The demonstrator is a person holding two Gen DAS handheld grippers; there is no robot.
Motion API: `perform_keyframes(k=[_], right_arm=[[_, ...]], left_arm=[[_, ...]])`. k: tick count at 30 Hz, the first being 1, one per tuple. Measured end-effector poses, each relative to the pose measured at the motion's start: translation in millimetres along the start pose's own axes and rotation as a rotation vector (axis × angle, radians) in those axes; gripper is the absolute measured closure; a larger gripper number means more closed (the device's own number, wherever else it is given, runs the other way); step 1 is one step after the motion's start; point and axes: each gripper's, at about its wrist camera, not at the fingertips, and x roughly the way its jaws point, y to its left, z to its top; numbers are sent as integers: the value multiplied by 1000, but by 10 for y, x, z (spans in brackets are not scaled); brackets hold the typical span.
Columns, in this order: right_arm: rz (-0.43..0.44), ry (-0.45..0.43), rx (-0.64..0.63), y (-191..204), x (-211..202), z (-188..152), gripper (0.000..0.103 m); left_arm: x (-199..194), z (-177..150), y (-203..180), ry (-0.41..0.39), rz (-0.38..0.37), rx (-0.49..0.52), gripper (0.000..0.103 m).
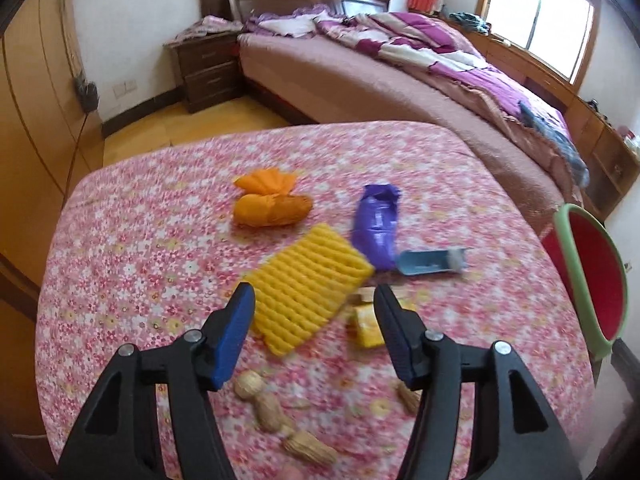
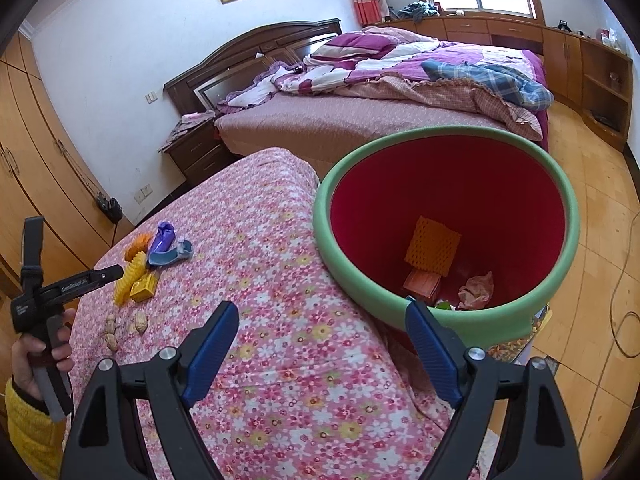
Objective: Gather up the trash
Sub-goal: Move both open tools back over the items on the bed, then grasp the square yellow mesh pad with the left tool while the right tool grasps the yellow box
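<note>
Yellow foam netting (image 1: 310,286) on floral table (image 1: 160,240), beside red bin (image 2: 444,216); left gripper (image 1: 314,300) and right gripper (image 2: 322,320) both spread apart, empty.

Left tongs (image 1: 314,298) angled downward, jaws apart and empty. Right tongs (image 2: 322,318) likewise spread wide and empty. A hand (image 2: 30,356) in a yellow sleeve (image 2: 28,428) grips the left handle.

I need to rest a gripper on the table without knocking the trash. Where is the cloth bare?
Bare: the flowered cloth between the peanuts and the bin, and left of the orange wrapper. Crowded: around the yellow foam net, purple wrapper and blue packet.
</note>
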Motion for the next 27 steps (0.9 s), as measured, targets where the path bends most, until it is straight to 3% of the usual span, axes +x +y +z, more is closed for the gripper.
perform_keyframes(k=[7,18,19,21,24,27], right_arm=[[-7,19,-4,32,85,-6,16],[-3,18,-8,71,136,5,16],[-4,20,-10,79,141,2,16],[-3,23,-13,89,143,0,16],[-2,25,-18,123,141,5,16],[6,21,-29,186,125,20,16]], left_arm=[[249,24,118,4,42,-26,38],[438,9,212,9,19,-144,39],[430,1,213,0,17,-155,41],[412,-13,210,-10,-8,-157,59],[354,-45,210,-32,-61,-166,77],[243,-91,216,-69,-82,-161,83]])
